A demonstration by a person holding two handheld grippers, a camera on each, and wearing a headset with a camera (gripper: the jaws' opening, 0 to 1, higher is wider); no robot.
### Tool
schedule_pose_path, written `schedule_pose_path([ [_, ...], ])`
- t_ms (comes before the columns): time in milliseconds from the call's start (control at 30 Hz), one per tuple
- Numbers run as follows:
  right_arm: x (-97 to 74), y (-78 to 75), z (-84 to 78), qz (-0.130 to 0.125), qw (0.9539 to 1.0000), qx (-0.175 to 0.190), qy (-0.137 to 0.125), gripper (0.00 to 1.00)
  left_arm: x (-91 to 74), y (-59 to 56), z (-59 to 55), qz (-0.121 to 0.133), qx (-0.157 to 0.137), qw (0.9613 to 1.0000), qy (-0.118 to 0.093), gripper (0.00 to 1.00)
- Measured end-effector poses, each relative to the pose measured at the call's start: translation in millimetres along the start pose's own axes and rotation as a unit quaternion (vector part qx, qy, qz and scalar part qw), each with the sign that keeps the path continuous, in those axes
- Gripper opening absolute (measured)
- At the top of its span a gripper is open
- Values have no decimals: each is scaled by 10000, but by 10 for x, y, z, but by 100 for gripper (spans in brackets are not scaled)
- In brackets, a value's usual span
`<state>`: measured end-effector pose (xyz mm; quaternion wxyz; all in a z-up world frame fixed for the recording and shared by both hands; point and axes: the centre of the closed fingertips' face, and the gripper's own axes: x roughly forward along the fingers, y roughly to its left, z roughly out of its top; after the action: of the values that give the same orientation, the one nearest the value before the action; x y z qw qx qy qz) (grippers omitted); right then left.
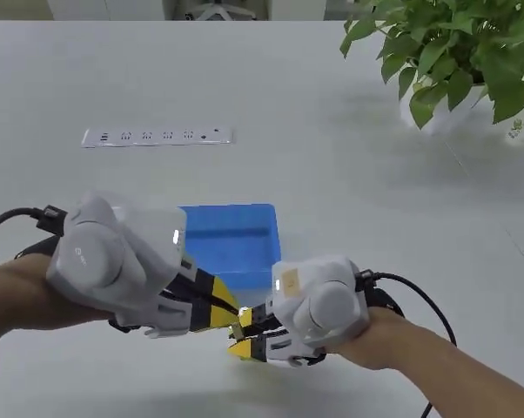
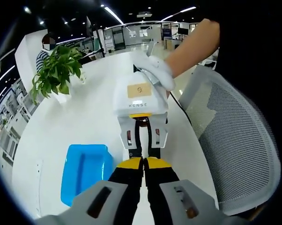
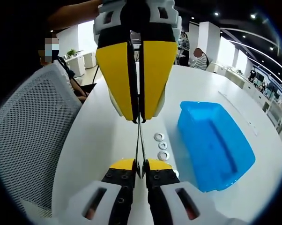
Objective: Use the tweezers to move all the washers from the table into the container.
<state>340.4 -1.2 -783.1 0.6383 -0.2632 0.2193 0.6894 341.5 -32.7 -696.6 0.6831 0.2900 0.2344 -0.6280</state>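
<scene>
Left gripper (image 3: 137, 118): jaws clamped on tweezers (image 3: 140, 140)
Right gripper (image 3: 141, 165): jaws clamped on same tweezers
Washers (image 3: 161, 145): three, on table (image 3: 99, 136) beside container (image 3: 191, 133)

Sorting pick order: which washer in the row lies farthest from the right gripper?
The washer at the row's far end; the rest lie nearer the right gripper.

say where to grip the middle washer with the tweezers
Pinch its rim with the tweezers, one tip through the hole, from straight above: the washer lies flat on the table, likely too thin to catch from the side.
</scene>
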Motion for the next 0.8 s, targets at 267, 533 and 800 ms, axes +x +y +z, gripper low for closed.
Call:
schedule_pose_path([
  [267, -22, -27, -20, -82, 10000, 6, 39, 13, 10, 4, 15, -17, -49, 10000, -40, 5],
  [533, -85, -74, -68, -212, 9997, 4, 151, 21, -10, 8, -7, -12, -34, 10000, 14, 5],
  [800, -214, -129, -95, -419, 9988, 161, 181, 26, -24, 21, -7, 12, 10, 10000, 69, 5],
])
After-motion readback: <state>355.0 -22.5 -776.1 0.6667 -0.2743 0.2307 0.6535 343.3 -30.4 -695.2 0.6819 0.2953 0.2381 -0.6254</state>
